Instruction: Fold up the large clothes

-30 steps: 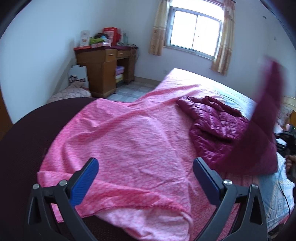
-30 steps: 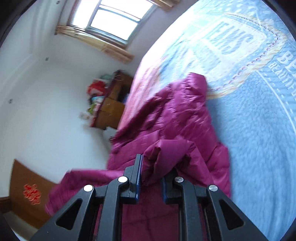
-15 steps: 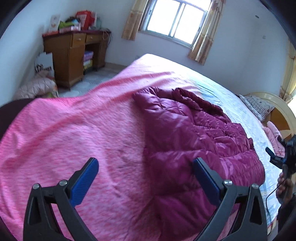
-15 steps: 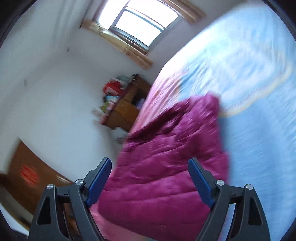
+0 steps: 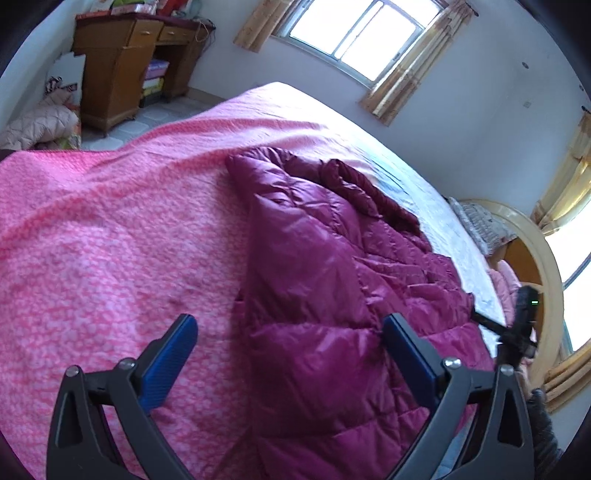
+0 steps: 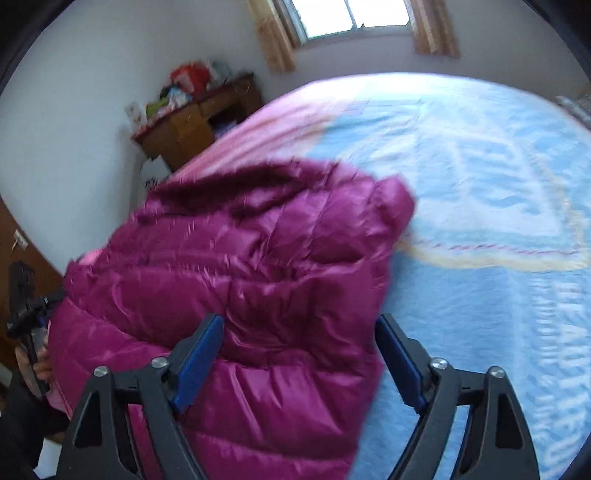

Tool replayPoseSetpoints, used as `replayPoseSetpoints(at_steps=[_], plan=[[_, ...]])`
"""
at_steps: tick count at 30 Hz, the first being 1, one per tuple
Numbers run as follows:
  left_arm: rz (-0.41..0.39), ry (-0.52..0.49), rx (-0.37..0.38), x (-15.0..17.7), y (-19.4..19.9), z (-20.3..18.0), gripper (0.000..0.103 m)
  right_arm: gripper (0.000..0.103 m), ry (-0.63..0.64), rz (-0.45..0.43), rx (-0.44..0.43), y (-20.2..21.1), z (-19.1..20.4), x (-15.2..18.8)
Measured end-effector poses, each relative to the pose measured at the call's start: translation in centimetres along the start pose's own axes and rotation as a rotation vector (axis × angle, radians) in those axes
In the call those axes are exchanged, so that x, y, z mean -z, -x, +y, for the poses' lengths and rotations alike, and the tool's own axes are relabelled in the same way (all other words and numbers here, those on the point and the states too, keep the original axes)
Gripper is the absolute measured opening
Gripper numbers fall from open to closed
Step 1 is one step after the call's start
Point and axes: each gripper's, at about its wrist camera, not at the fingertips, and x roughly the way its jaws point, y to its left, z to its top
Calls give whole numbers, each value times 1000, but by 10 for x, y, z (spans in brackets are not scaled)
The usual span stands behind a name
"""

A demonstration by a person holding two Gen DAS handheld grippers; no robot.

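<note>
The magenta down jacket (image 5: 332,280) is laid lengthwise on the bed (image 5: 110,240), its long axis running towards the window (image 5: 354,33). The left tool (image 5: 290,356) and right tool (image 6: 299,360) are seen closing, with nothing clamped.

No legible text anywhere

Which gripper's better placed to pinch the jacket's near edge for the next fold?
Left, probably. The left gripper frames the jacket side edge where it meets the pink blanket. The right gripper hovers over mid-panel. Both jaws are closing, clear of the fabric.
</note>
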Motion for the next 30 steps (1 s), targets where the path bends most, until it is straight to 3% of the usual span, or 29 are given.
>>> replayPoseSetpoints(at_steps=[1, 2, 4, 6, 11, 15, 22, 26, 30], plan=[[2, -11, 6, 1, -1, -3, 83, 51, 21, 8, 41, -3, 3, 2], [5, -32, 6, 2, -1, -6, 75, 41, 42, -9, 87, -1, 6, 5], [1, -100, -10, 7, 0, -19, 35, 28, 34, -59, 101, 13, 7, 10], [-29, -168, -52, 12, 2, -32, 18, 17, 4, -109, 83, 28, 9, 16], [-145, -316, -107, 33, 32, -64, 12, 16, 70, -216, 170, 75, 42, 34], [-225, -364, -119, 27, 59, -80, 11, 16, 151, -327, 199, 113, 69, 30], [-339, -356, -155, -56, 58, -103, 11, 16, 237, -472, 251, 128, 87, -58], [-348, -250, -187, -124, 19, -100, 11, 16, 217, -473, 309, 101, 80, -123], [-321, -176, -281, -156, -39, -85, 10, 16, 156, -431, 349, 51, 56, -158]])
